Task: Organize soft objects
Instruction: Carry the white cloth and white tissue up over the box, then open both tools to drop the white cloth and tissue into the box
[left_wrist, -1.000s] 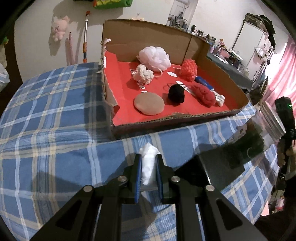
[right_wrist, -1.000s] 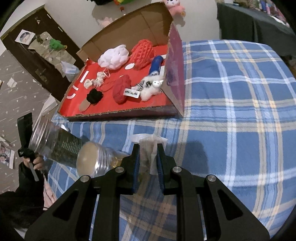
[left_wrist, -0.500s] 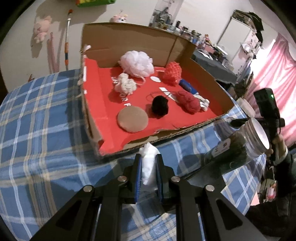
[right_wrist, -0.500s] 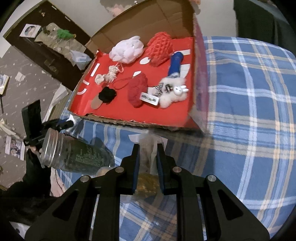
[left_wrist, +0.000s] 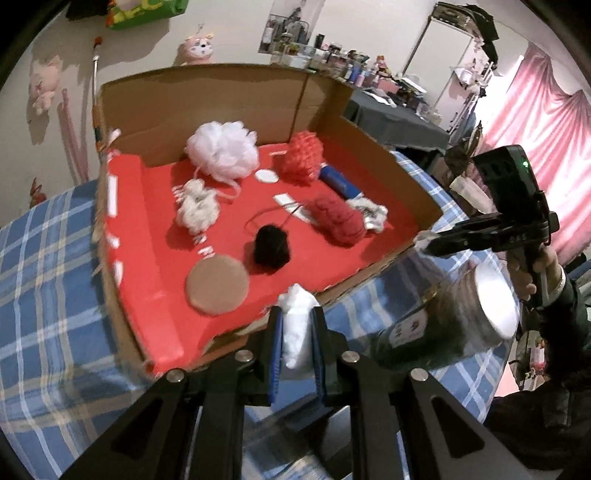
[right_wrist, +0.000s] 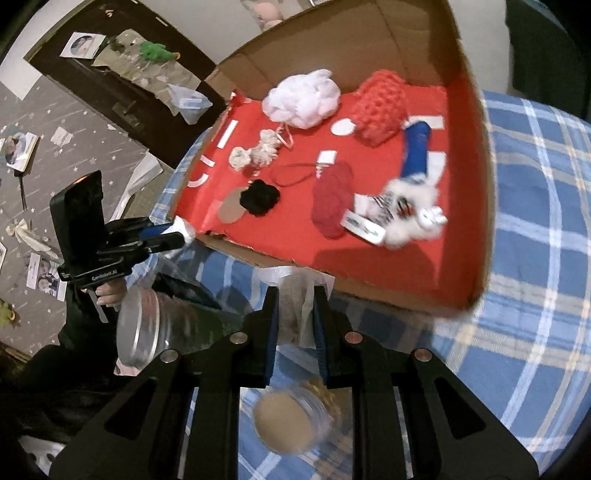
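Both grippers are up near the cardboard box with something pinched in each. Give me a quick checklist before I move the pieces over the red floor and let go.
1. Left gripper shut on the white fluff: ok.
2. Right gripper shut on the pale mesh piece: ok, though what the piece is cannot be told.
3. Bare red floor inside the box for a drop: ok, free patches beside the black pompom and the brown disc.
4. Low front edge of the box faces both grippers: ok.
5. Jar lying near the box, clear of the path: cannot tell, it is blurred.
6. Grippers clear of each other: ok, apart in both views.
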